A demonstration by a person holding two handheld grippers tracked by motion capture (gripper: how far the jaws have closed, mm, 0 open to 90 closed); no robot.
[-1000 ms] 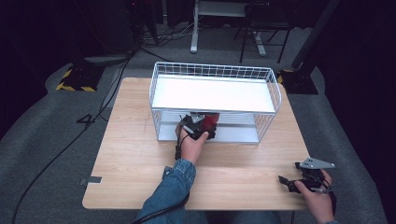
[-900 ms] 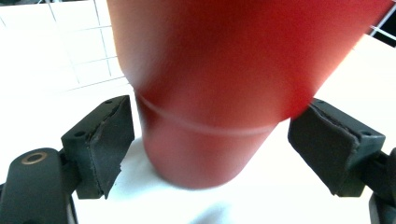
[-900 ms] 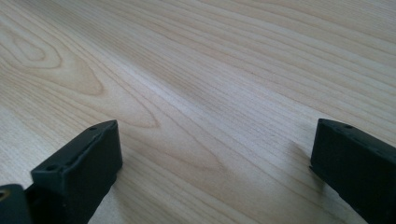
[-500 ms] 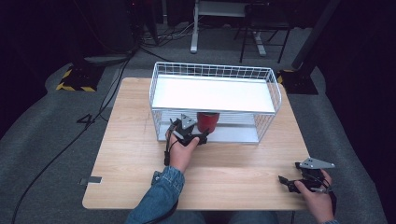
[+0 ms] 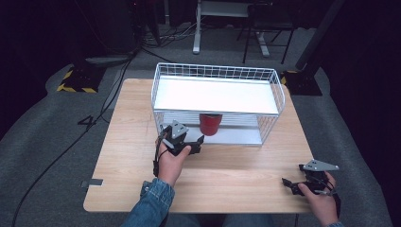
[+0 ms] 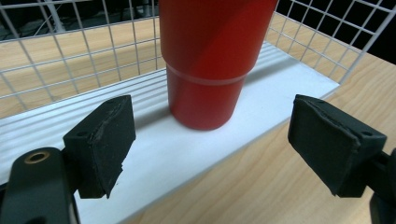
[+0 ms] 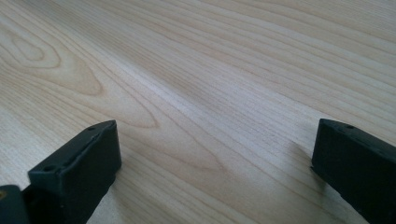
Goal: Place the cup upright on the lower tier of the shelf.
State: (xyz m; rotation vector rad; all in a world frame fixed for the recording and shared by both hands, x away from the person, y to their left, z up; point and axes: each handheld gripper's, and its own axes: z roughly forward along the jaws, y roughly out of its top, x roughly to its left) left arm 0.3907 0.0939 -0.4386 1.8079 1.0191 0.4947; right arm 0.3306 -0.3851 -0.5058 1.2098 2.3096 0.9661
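Observation:
A red cup (image 5: 210,124) (image 6: 210,60) stands upright on the white lower shelf (image 5: 236,137) of a white wire rack (image 5: 217,94). My left gripper (image 5: 191,143) (image 6: 224,144) is open just in front of the shelf's front edge. Its jaws are spread wide, clear of the cup, with nothing between them. My right gripper (image 5: 294,184) (image 7: 215,168) rests open low over the bare wooden table (image 7: 196,70) at the near right corner, holding nothing.
The rack's white top shelf (image 5: 215,94) overhangs the cup, and wire mesh walls (image 6: 74,46) close its back and sides. The wooden table (image 5: 127,142) has free room left of the rack and along the front. Dark floor and cables surround the table.
My left gripper has let go of the red cup on the lower shelf and drawn back towards the person, to the left. The right gripper has stayed put.

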